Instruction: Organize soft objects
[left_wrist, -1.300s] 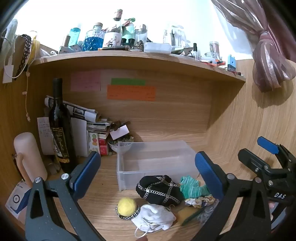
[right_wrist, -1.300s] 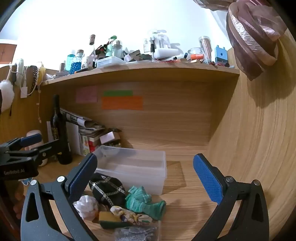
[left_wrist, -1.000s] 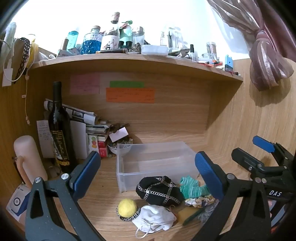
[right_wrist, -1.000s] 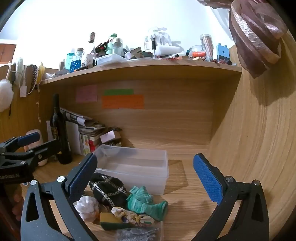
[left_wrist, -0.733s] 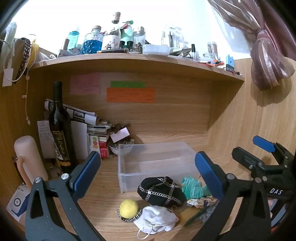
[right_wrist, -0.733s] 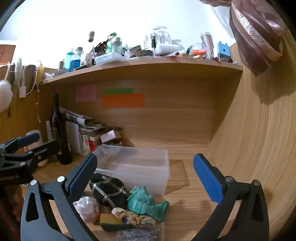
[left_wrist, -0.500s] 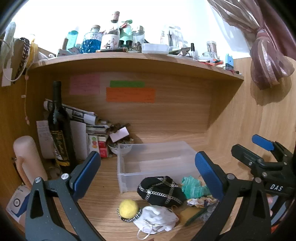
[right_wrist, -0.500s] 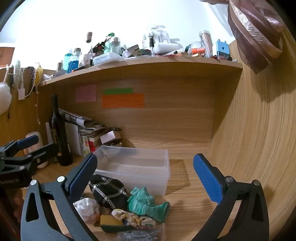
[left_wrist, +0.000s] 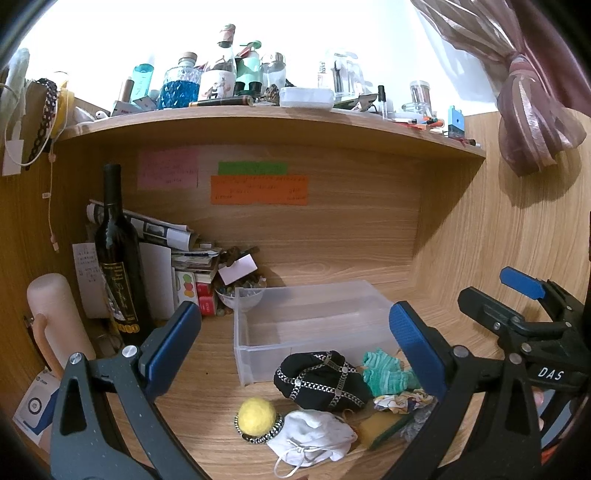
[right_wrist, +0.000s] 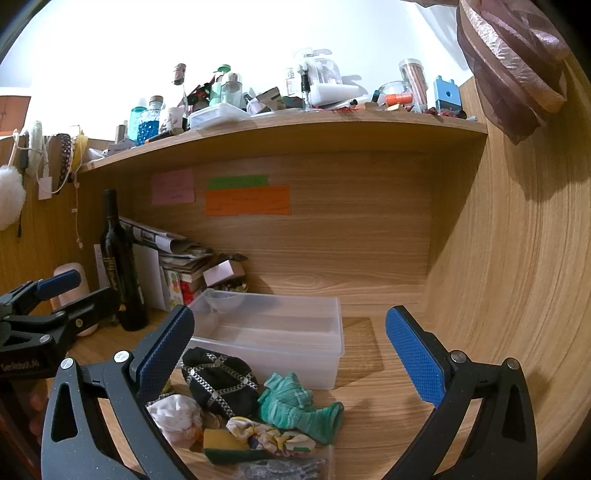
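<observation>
Soft objects sit heaped on the surface (left_wrist: 207, 373) just in front of the clear bin (left_wrist: 310, 321), which looks empty. Both your hand-held grippers hover spread wide, holding nothing: left hand-held gripper (left_wrist: 295, 328), right hand-held gripper (right_wrist: 288, 332). Start at the edge, I'd say. The green sock (right_wrist: 295, 406) lies nearest your right side, free of the black chained pouch (right_wrist: 218, 380). Come down over its thick middle, pinch deep so the fabric bunches, then lift clear of the bin's near wall before letting go. Leave the white mask (left_wrist: 314, 435) and yellow ball (left_wrist: 256, 411) for your left.
</observation>
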